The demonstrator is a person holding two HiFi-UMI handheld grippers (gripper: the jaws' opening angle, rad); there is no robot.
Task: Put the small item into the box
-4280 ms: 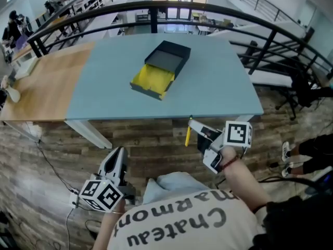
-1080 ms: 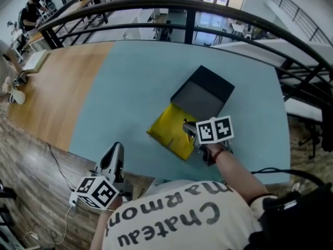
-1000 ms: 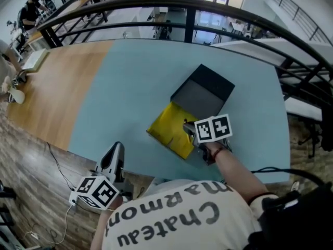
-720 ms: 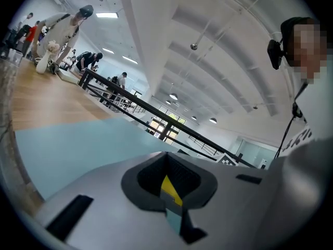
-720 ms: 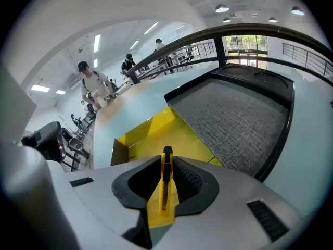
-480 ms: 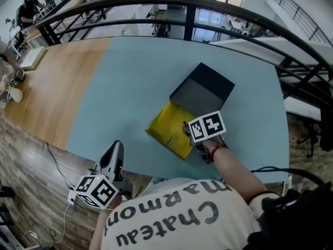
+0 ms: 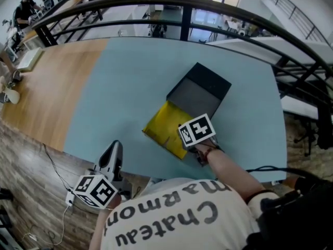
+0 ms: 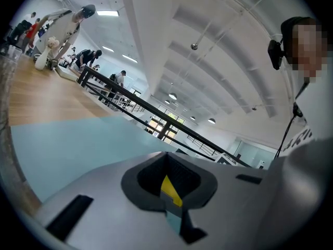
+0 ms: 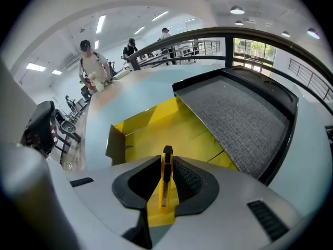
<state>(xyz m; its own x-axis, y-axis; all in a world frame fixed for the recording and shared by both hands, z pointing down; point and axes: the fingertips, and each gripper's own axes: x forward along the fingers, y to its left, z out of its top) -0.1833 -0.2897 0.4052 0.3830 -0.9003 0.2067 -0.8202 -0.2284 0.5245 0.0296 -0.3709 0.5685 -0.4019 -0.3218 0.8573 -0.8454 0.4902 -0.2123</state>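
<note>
Cutter [image 9: 166, 184], one, a slim yellow bar with a black slider, sits clamped in the right hand-held gripper [image 9: 166, 166] just above the smooth yellow floor of the one rectangular box [image 9: 120, 137]. Its dark lid [image 7: 200, 90] is lined with grey, felt-like texture. The left hand-held gripper [image 8: 167, 180], jaws together and empty, hangs off the pale blue surface [image 7: 119, 87].

The right arm [image 7: 231, 172] reaches forward, and the right gripper [image 9: 166, 177] has its jaws pressed on a slim yellow cutter [image 9: 166, 187]. The left gripper [image 7: 115, 150] hangs low beside the body — jaws together, pointing forward.
</note>
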